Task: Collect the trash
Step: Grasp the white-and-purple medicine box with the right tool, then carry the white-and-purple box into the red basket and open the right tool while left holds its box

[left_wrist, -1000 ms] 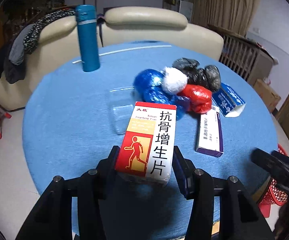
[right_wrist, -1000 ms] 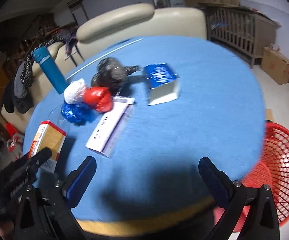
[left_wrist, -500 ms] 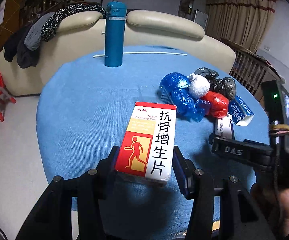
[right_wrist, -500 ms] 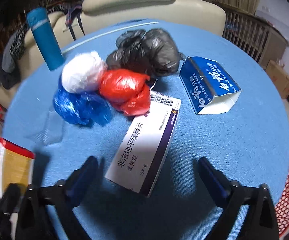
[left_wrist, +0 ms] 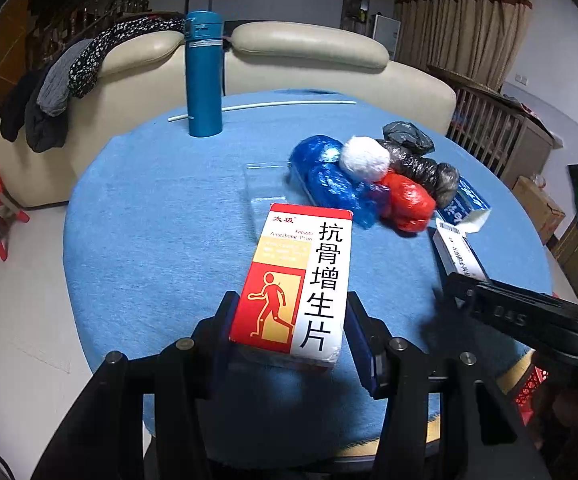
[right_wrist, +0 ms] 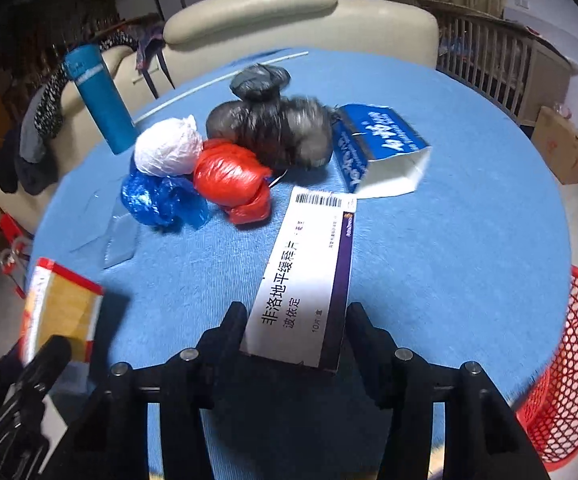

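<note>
Two tools in view, both over a round blue tabletop (right_wrist: 469,208).

Left tool (left_wrist: 289,328): clenched on a red-and-white medicine box (left_wrist: 295,280), fingers pressed to both long sides near its close end; whether the box is lifted off the cloth or resting on it cannot be told.

Right tool (right_wrist: 295,334): fingers flank the near end of a white-and-purple medicine box (right_wrist: 309,272) that lies flat on the tabletop. The fingers sit close to the box edges, but contact cannot be told from these views.

Other trash on the tabletop, grouped beyond the white-and-purple box:
- blue plastic bag (right_wrist: 161,200), crumpled
- white plastic bag (right_wrist: 169,146), balled, resting on the blue one
- red plastic bag (right_wrist: 233,178), touching the blue and white bags
- black plastic bags (right_wrist: 273,120), several, behind the red one
- blue-and-white carton (right_wrist: 377,148), open-ended, on its side just beside the black bags
- clear plastic tray (right_wrist: 121,236), flat, near the blue bag

Further items: teal flask (left_wrist: 203,76), upright near the far edge; white rod (left_wrist: 289,104) lying behind it; red mesh basket (right_wrist: 569,360) on the floor beside the tabletop; cream sofa (left_wrist: 309,60) beyond, clothes (left_wrist: 57,88) draped over it.
</note>
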